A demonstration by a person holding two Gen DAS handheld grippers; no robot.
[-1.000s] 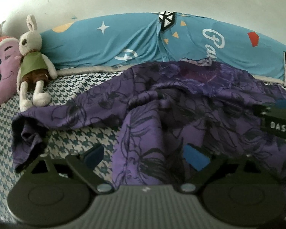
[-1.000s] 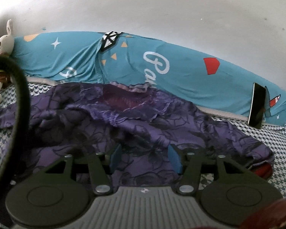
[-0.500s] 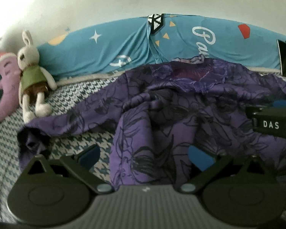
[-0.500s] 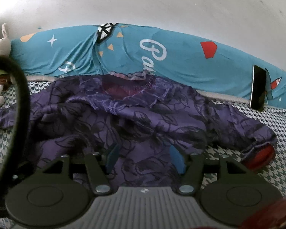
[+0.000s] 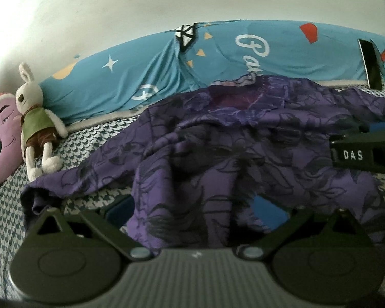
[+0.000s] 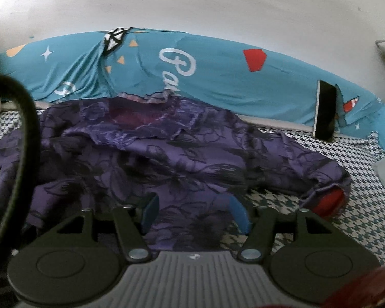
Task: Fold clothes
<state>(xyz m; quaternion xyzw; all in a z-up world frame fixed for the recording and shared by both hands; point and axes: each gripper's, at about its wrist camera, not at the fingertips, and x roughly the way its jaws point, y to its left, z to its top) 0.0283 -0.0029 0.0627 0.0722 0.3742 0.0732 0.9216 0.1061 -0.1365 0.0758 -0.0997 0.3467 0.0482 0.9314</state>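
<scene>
Bed: houndstooth sheet (image 5: 95, 138) under a white wall, with a long blue printed pillow (image 5: 146, 82) along the back edge.
Far left: a stuffed rabbit (image 5: 34, 120) in a green vest lies against a purple moon cushion (image 5: 2, 133).
Garment: a purple floral top (image 5: 243, 148) sprawls rumpled across the middle of the sheet, one sleeve trailing left, the other ending at a red-lined cuff (image 6: 328, 200) on the right.
Left gripper (image 5: 195, 213): fingers wide apart — the hem bunches between them, and whether either pad touches it I cannot tell.
Right gripper (image 6: 195, 211): fingers apart, straddling the lower edge of the cloth — not clamped.
Far right: a dark phone (image 6: 326, 109) stands leaning against the pillow.
</scene>
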